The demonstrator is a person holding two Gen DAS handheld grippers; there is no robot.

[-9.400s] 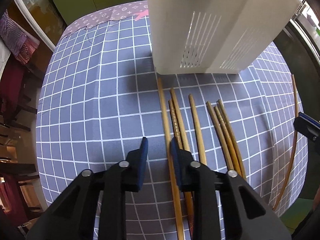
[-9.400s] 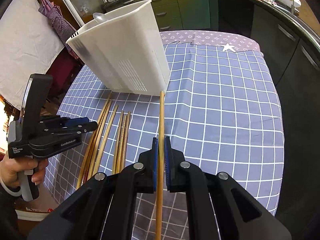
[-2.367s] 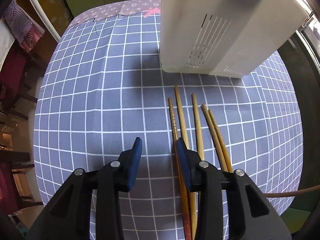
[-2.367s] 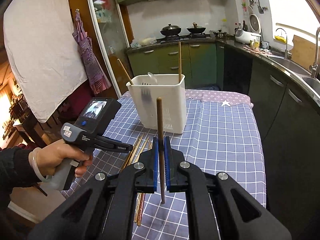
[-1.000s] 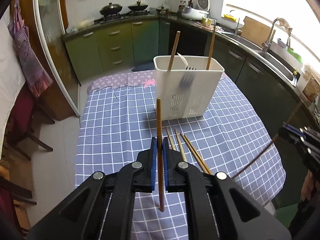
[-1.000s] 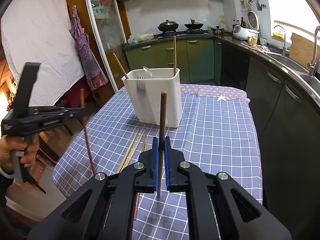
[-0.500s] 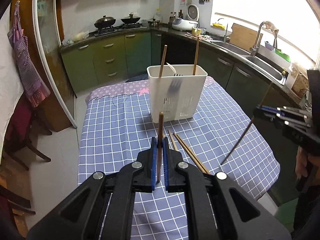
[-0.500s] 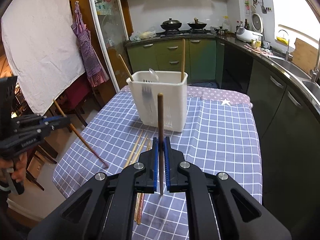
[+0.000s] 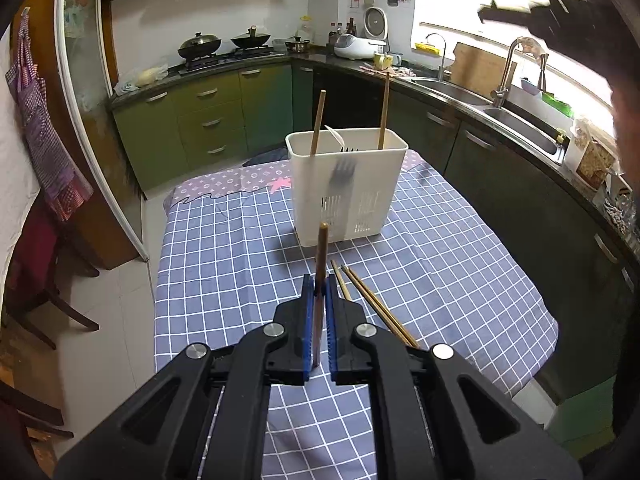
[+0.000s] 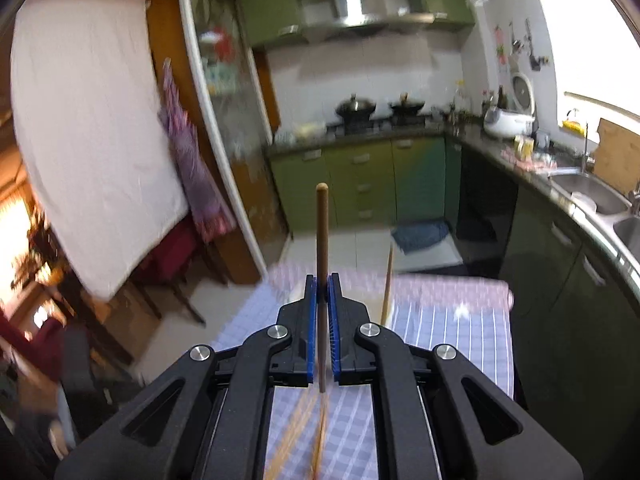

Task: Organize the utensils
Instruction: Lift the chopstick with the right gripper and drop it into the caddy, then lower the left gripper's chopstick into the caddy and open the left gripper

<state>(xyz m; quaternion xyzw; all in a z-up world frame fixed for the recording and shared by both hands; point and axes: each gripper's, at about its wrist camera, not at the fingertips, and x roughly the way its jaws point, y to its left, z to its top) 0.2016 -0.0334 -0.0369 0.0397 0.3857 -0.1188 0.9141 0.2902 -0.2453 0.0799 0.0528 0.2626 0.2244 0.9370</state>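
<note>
- Gripping 1 upright brown wooden chopstick (image 9: 321, 256), the left gripper (image 9: 318, 286) is clamped tight at lower centre.
- Right gripper (image 10: 321, 284) likewise pinches another brown wooden chopstick (image 10: 322, 228).
- White slotted plastic utensil holder (image 9: 347, 192) stands mid-frame on the blue checked tablecloth (image 9: 224, 256).

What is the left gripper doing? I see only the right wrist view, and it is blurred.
Observer: The left gripper is shut on one chopstick, held upright.
Operator: Is anything in the white holder?
Observer: Yes, two standing chopsticks lean in the white holder, one near each end.
Operator: Do any lie on the table?
Observer: Yes, loose chopsticks lie on the checked cloth, just right of the left gripper.
</note>
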